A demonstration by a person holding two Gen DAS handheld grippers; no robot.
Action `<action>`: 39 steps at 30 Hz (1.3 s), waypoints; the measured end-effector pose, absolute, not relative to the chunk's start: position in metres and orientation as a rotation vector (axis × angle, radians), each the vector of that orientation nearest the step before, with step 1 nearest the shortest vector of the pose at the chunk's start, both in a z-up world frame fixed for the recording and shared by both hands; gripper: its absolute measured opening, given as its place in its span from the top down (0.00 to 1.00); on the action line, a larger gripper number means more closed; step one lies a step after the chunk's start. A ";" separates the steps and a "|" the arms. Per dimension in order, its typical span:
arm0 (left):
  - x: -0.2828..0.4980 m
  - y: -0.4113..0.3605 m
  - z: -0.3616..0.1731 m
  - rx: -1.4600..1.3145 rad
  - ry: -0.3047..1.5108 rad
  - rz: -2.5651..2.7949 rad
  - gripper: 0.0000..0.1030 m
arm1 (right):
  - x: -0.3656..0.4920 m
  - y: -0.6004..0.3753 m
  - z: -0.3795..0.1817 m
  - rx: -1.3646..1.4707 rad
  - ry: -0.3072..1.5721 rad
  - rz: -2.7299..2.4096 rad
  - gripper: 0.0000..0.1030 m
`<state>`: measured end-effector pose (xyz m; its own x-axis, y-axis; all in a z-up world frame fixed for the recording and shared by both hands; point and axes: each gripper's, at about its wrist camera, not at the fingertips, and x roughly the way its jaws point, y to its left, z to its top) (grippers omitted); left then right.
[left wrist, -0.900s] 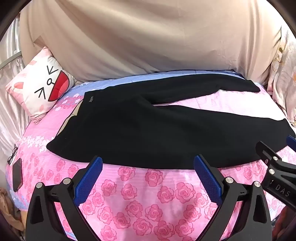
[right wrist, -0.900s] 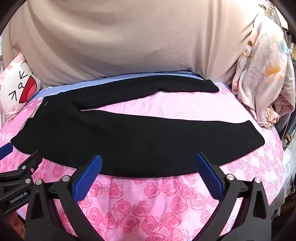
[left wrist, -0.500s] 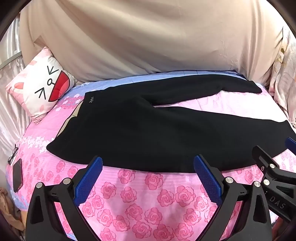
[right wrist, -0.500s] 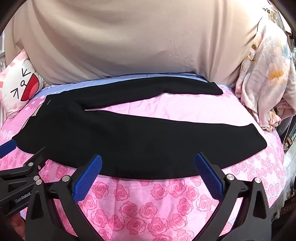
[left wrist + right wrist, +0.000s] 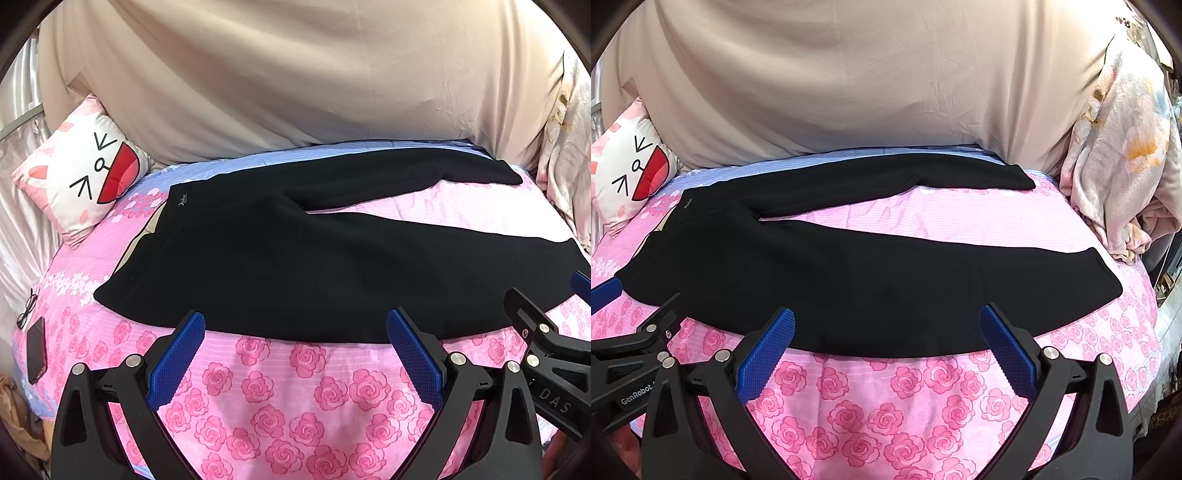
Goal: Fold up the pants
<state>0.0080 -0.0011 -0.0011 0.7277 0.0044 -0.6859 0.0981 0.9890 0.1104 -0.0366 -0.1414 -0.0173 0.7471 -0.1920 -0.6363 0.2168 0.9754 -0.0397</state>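
Black pants [image 5: 295, 258] lie flat on the pink rose-print bed, waistband at the left, both legs running right and spread apart in a V. They also show in the right wrist view [image 5: 871, 280]. My left gripper [image 5: 295, 325] is open and empty, its blue pads just in front of the near leg's edge. My right gripper [image 5: 886, 325] is open and empty, also just short of the near leg's edge. Each gripper shows at the side of the other's view.
A cartoon-face pillow [image 5: 85, 177] lies at the far left. A beige sheet [image 5: 295, 74] hangs behind the bed. A crumpled floral blanket [image 5: 1123, 177] sits at the right. A phone [image 5: 36, 349] and glasses [image 5: 27, 310] lie near the bed's left edge.
Both grippers have drifted slightly forward and up over the bed; the pants lie as before. Both stay open.
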 end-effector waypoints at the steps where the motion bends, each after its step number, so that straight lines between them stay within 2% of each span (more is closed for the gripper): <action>1: 0.008 -0.001 -0.001 0.142 0.754 -0.049 0.06 | -0.037 -0.142 -0.017 0.037 0.692 -0.222 0.05; 39: 0.008 -0.002 -0.006 0.151 0.765 -0.060 0.06 | -0.036 -0.142 -0.023 0.035 0.702 -0.228 0.05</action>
<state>0.0075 -0.0024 -0.0064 0.7202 0.0011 -0.6938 0.1086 0.9875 0.1143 -0.0360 -0.1418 -0.0226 0.7401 -0.1959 -0.6433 0.2195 0.9746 -0.0443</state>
